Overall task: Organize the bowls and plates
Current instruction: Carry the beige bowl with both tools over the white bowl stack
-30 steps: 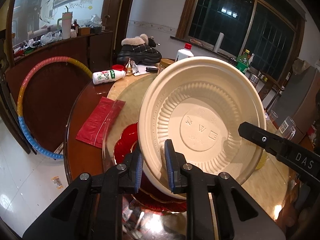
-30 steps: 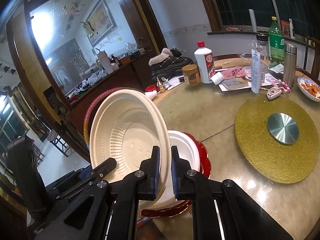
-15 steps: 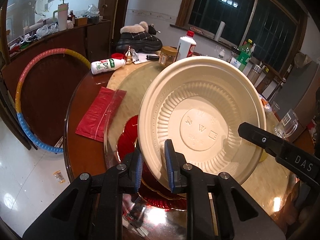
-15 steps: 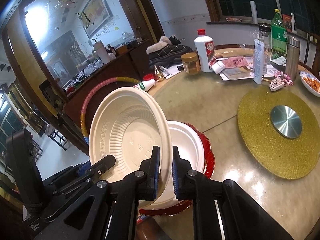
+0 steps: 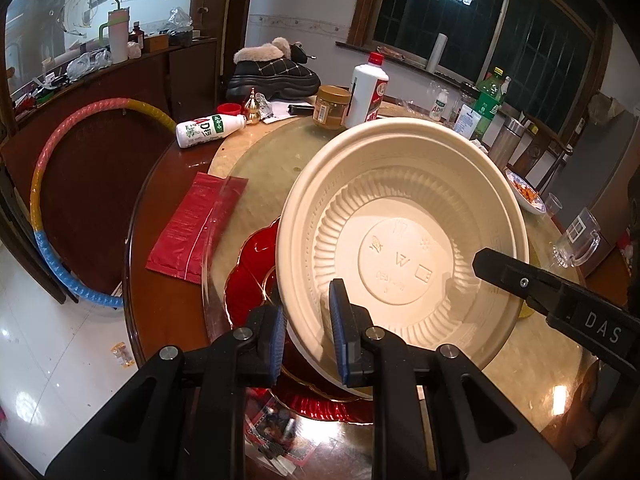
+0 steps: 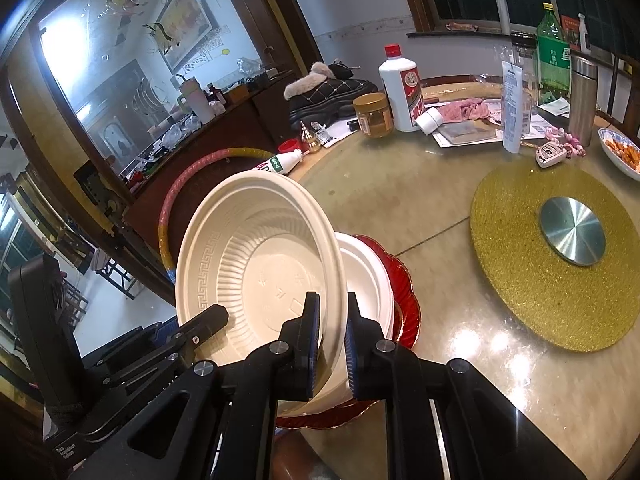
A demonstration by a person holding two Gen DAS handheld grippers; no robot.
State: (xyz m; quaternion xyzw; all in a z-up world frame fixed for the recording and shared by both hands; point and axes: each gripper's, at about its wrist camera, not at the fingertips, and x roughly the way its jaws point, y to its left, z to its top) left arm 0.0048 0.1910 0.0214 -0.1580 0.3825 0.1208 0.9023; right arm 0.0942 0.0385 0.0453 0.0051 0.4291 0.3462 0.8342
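Note:
A large cream bowl (image 5: 404,240) with a ribbed inside is held tilted above the table. My left gripper (image 5: 308,332) is shut on its near rim. My right gripper (image 6: 330,344) is shut on the opposite rim of the same cream bowl (image 6: 256,264); its finger shows at the right of the left wrist view as a black bar (image 5: 552,288). Under the bowl a white bowl (image 6: 372,280) sits on a red scalloped plate (image 6: 408,300), whose edge also shows as the red plate (image 5: 248,280).
A red packet (image 5: 192,224) lies left of the plate near the table edge. A gold mat with a steel disc (image 6: 572,232) lies to the right. Bottles, a jar (image 6: 374,114), shoes and a dish of food (image 6: 624,152) crowd the far side. A hoop (image 5: 44,200) leans at left.
Both views have lifted slightly, showing more of the far table; the cream bowl stays clamped between both grippers at the same tilt.

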